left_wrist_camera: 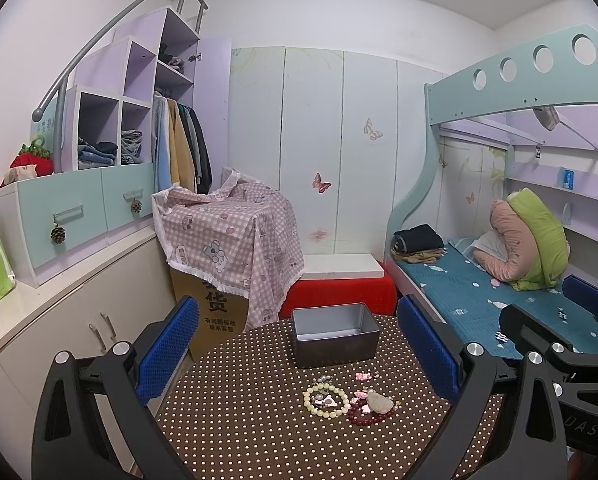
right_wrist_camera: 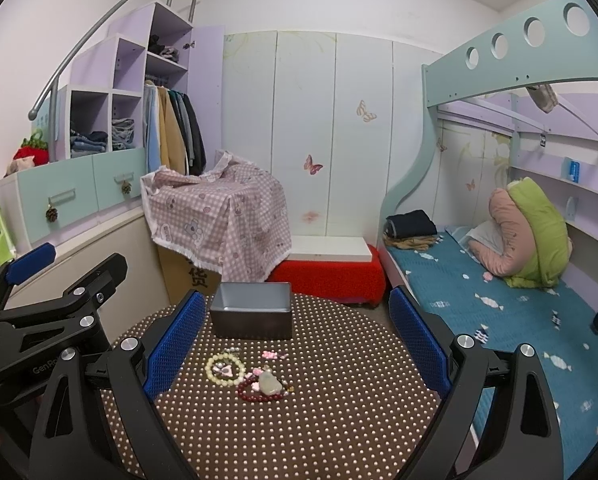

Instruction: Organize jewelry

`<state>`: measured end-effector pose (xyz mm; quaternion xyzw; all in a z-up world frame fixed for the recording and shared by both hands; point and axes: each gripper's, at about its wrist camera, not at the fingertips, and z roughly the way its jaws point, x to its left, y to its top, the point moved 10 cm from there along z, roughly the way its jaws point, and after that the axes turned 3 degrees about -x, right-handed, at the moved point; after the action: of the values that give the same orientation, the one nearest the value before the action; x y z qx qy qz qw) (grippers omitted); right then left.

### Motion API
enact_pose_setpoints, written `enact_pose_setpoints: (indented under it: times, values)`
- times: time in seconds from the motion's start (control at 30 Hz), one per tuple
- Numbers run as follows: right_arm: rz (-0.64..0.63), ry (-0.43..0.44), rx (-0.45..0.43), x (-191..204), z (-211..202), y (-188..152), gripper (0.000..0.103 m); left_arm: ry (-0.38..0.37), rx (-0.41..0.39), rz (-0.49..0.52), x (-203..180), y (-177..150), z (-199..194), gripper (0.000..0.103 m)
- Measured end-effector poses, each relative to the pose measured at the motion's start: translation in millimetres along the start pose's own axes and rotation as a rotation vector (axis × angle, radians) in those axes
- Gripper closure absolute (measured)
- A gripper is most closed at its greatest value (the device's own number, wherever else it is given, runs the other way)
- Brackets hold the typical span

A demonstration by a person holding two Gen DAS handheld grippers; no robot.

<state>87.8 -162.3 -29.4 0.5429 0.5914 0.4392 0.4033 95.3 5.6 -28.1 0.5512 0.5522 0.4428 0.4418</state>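
Note:
A pile of jewelry lies on the brown dotted round table (left_wrist_camera: pixel 259 432) (right_wrist_camera: pixel 339 400): a cream bead bracelet (left_wrist_camera: pixel 325 400) (right_wrist_camera: pixel 224 368), a dark red bead bracelet (left_wrist_camera: pixel 365 416) (right_wrist_camera: pixel 259 394), a pale jade pendant (left_wrist_camera: pixel 379 402) (right_wrist_camera: pixel 269 383) and small pink pieces (left_wrist_camera: pixel 362 377) (right_wrist_camera: pixel 269 355). An empty grey metal box (left_wrist_camera: pixel 335 334) (right_wrist_camera: pixel 252 310) stands behind them. My left gripper (left_wrist_camera: pixel 299 356) is open and empty above the pile. My right gripper (right_wrist_camera: pixel 295 344) is open and empty, just right of the pile. Each gripper shows at the other view's edge.
A cardboard box under a pink checked cloth (left_wrist_camera: pixel 231 232) stands behind the table beside a red stool with a white board (left_wrist_camera: pixel 343 292). A bunk bed (left_wrist_camera: pixel 499 300) is at the right, and a cabinet counter (left_wrist_camera: pixel 59 280) at the left.

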Motion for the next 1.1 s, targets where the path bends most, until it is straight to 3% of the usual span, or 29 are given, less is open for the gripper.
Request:
enact_pose_setpoints:
  times: [0.5,1.1]
  values:
    - [0.003,0.0,0.008,1,6,-6,0.013,0.004,0.012,0.002,5,10,3,0.007]
    - [0.024,0.002,0.063,-4,41,-28,0.013,0.004,0.107,-0.015,7,-18,38,0.007]
